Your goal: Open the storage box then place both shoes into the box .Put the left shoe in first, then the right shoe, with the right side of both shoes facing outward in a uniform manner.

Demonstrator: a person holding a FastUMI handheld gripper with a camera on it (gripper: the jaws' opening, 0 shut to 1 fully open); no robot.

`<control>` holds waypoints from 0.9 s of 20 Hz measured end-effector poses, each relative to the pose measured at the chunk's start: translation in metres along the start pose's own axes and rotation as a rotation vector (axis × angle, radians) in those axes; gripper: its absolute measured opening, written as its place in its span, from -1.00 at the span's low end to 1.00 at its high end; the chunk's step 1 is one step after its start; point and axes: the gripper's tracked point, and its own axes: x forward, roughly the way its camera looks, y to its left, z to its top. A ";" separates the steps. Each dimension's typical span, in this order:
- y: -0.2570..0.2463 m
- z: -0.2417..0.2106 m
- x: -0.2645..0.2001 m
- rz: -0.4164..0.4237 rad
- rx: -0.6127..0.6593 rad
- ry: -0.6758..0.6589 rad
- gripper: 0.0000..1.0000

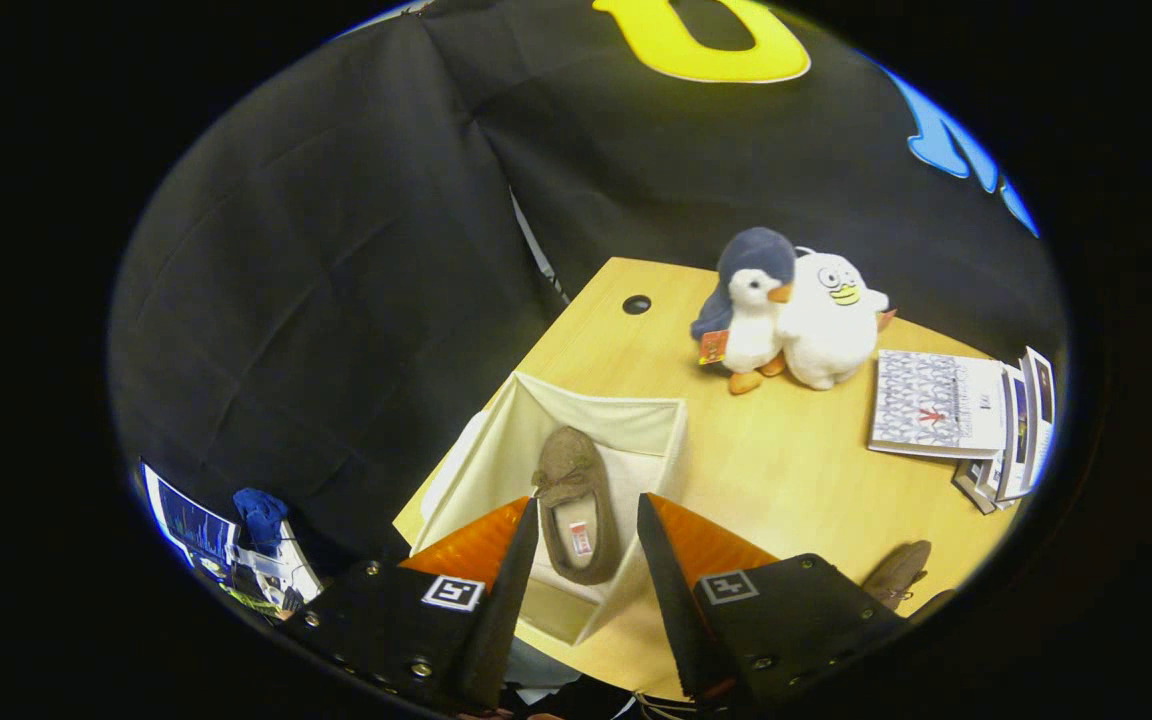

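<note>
Gripper (pixel 588 520): my fingers apart, gripping nothing.
Storage box (pixel 636 415): open, frame centre.
Brown shoe (pixel 576 500): inside box.
Second shoe (pixel 898 572): lower right, on table (pixel 786 470).

Sitting upright on the wooden surface (pixel 786 470): two plush penguins (pixel 791 310), touching; lying just beside them, a stack of booklets (pixel 956 410).

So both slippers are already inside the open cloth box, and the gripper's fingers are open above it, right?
Not quite. The gripper view shows one slipper in the box; the other slipper lies on the table beside it. The gripper is indeed open above the box.
</note>
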 end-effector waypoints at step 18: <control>-0.207 -0.092 -0.131 -0.252 0.264 -0.100 0.28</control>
